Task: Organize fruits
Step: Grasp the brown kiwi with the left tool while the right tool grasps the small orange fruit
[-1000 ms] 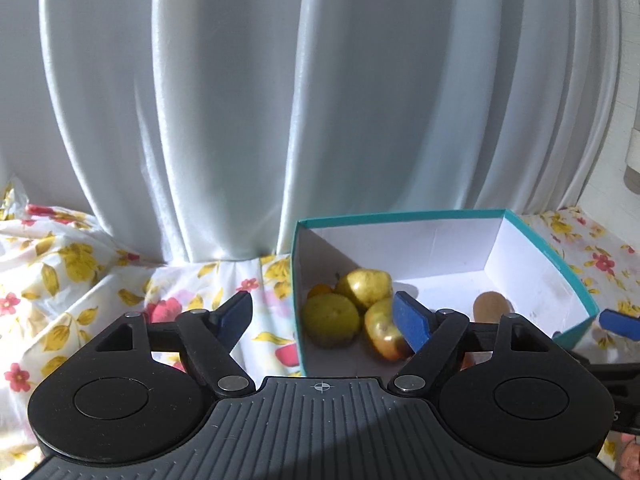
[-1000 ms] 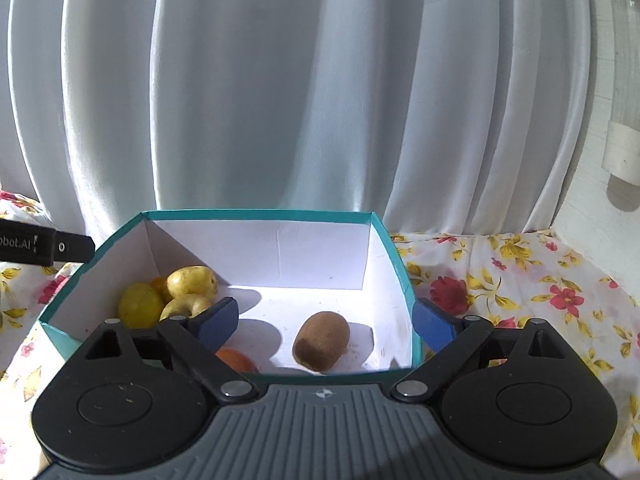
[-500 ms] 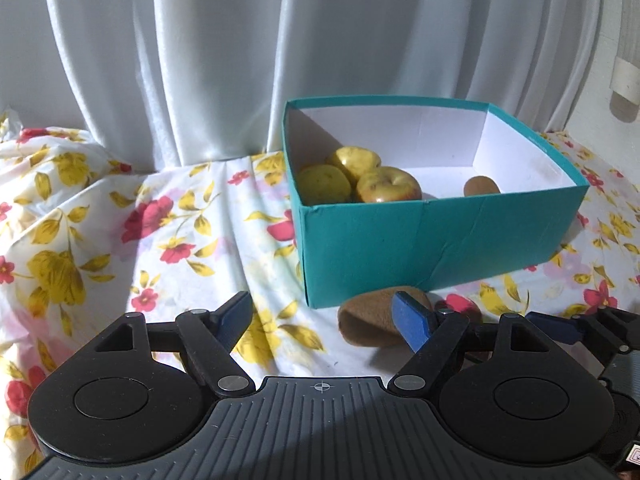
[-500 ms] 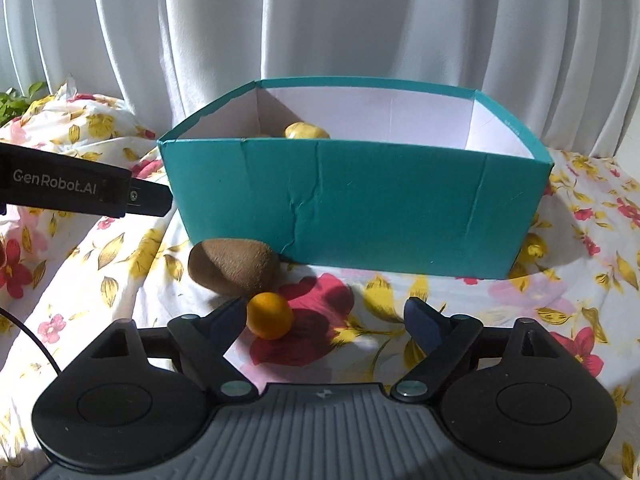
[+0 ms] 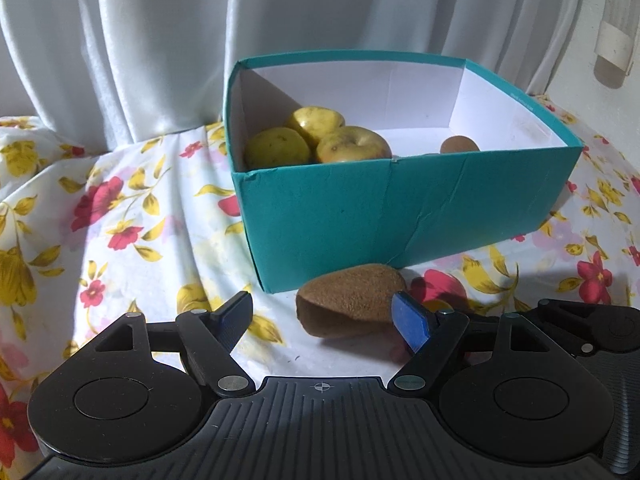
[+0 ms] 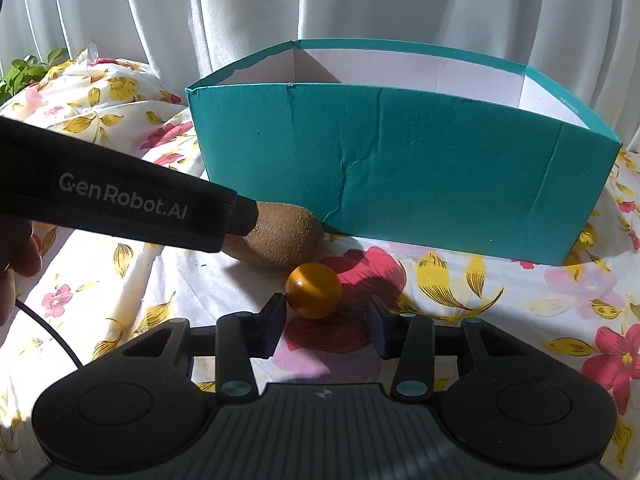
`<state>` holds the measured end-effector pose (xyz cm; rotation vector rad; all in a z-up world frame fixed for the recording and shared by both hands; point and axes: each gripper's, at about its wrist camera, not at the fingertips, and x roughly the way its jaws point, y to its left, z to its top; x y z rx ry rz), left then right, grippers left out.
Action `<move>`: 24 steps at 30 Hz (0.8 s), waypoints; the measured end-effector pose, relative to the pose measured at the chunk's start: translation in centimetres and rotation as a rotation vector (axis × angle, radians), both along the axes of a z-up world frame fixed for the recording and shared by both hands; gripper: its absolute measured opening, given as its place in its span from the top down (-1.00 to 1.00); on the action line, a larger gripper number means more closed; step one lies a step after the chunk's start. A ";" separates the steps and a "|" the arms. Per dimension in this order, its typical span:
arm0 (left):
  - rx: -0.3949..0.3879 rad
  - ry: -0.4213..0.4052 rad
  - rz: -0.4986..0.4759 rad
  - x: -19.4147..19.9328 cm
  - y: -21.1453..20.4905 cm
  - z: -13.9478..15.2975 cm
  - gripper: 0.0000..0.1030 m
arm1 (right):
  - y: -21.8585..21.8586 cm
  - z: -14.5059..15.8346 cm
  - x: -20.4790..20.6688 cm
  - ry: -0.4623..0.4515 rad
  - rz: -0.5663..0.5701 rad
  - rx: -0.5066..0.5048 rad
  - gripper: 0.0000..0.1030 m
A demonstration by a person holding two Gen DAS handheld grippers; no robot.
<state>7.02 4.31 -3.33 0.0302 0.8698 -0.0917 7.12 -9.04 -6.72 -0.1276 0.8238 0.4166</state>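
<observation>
A teal box [image 5: 400, 208] with a white inside stands on the flowered cloth and holds three yellow apples [image 5: 352, 146] and a kiwi [image 5: 460, 146]. A second kiwi [image 5: 352, 300] lies on the cloth in front of the box. My left gripper [image 5: 326, 320] is open, with this kiwi just ahead between its blue fingertips. A small orange fruit [image 6: 314, 290] lies beside the kiwi [image 6: 288, 236]. My right gripper [image 6: 326, 320] is open, and the orange sits just ahead between its fingertips. The box [image 6: 400, 168] rises behind it.
White curtains [image 5: 160, 40] hang behind the box. The flowered cloth [image 5: 120, 220] is rumpled on the left. In the right wrist view the left gripper's black body [image 6: 120, 200] crosses from the left, and green leaves [image 6: 24, 72] show at the far left.
Both grippers have come down from above the box to the cloth in front of it. The kiwi and the orange now lie close before the open fingers.
</observation>
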 end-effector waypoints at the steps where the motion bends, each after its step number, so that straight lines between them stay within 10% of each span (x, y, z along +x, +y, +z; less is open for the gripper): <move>1: 0.001 0.009 -0.004 0.3 -0.1 -0.2 -0.59 | 0.1 -0.1 0.1 -0.010 0.005 -0.007 0.35; 24: 0.027 0.061 -0.051 1.9 -1.7 -2.4 -0.38 | -4.5 0.6 1.6 -0.011 -0.144 -0.003 0.43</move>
